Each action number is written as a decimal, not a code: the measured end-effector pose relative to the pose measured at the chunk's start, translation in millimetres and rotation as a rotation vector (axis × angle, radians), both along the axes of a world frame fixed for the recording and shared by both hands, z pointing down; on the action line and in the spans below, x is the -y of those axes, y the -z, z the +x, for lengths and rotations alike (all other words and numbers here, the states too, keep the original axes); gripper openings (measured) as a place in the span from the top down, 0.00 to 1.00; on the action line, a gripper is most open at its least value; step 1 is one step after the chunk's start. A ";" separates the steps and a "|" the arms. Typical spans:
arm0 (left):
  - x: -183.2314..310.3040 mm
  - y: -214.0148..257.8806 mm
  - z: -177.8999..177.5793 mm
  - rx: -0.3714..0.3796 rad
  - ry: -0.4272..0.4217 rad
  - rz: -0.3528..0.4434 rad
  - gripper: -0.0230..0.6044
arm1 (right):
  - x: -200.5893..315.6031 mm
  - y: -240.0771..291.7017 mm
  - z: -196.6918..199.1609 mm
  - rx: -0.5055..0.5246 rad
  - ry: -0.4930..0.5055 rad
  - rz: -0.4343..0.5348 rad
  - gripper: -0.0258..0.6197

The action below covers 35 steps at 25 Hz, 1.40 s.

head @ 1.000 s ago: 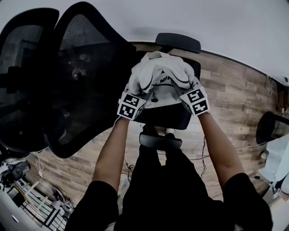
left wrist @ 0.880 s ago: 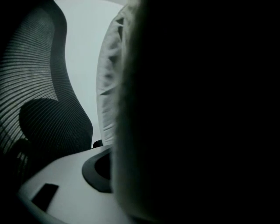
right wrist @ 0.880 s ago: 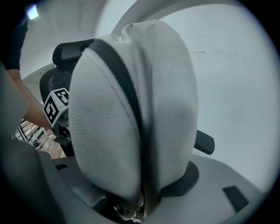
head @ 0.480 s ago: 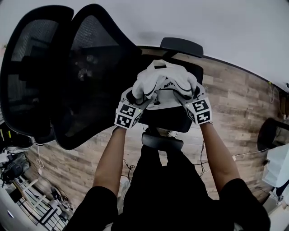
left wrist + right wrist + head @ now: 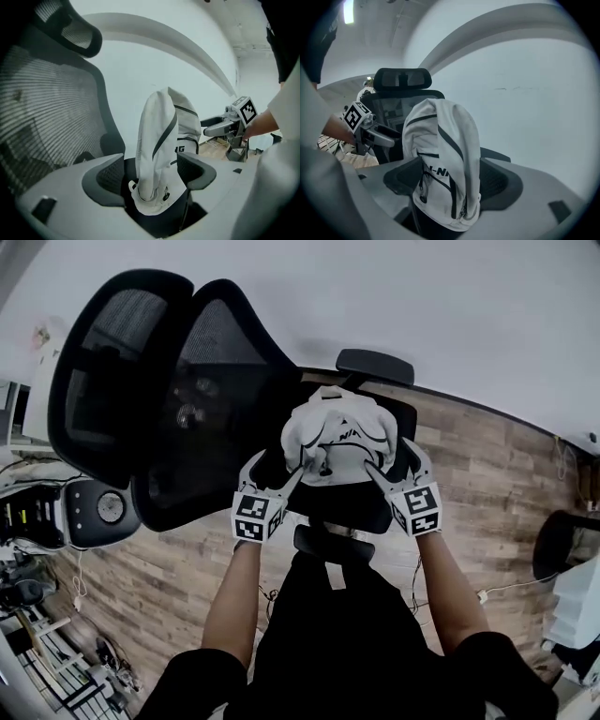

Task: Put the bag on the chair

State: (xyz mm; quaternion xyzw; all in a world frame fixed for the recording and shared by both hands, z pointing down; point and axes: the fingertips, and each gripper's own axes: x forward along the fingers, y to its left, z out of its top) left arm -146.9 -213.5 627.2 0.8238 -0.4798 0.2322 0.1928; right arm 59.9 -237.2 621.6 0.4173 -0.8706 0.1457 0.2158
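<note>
A white bag with black trim [image 5: 339,437] stands upright on the seat [image 5: 356,502] of a black mesh office chair [image 5: 206,427]. My left gripper [image 5: 272,479] sits at the bag's left side and my right gripper [image 5: 394,474] at its right. In the left gripper view the bag [image 5: 157,150] stands between the wide pads of the left gripper [image 5: 151,176], which do not squeeze it. The right gripper [image 5: 451,180] has the bag [image 5: 445,159] between its jaws too, and they are opening. Each gripper shows in the other's view, the right one [image 5: 225,127] and the left one [image 5: 375,133].
The chair's two armrests [image 5: 375,365] [image 5: 333,545] flank the seat, and its headrest [image 5: 112,390] is at the left. Wood floor [image 5: 487,465] runs around it, with a white wall behind. Another dark chair [image 5: 553,540] is at the right, cables and clutter [image 5: 56,652] at the lower left.
Both grippers have let go of the bag's top and drawn back toward the person. The bag has dropped and now rests on the seat by itself.
</note>
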 end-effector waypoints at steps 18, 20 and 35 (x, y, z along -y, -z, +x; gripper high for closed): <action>-33.0 147.4 21.0 -0.076 0.098 0.254 0.82 | -37.7 138.1 -36.1 0.162 0.110 0.259 0.84; -35.5 153.9 22.5 -0.083 0.112 0.267 0.89 | -40.5 142.8 -33.1 0.159 0.119 0.267 0.90; -45.3 170.4 44.0 -0.130 0.077 0.311 0.93 | -48.0 157.5 -25.8 0.131 0.157 0.255 0.93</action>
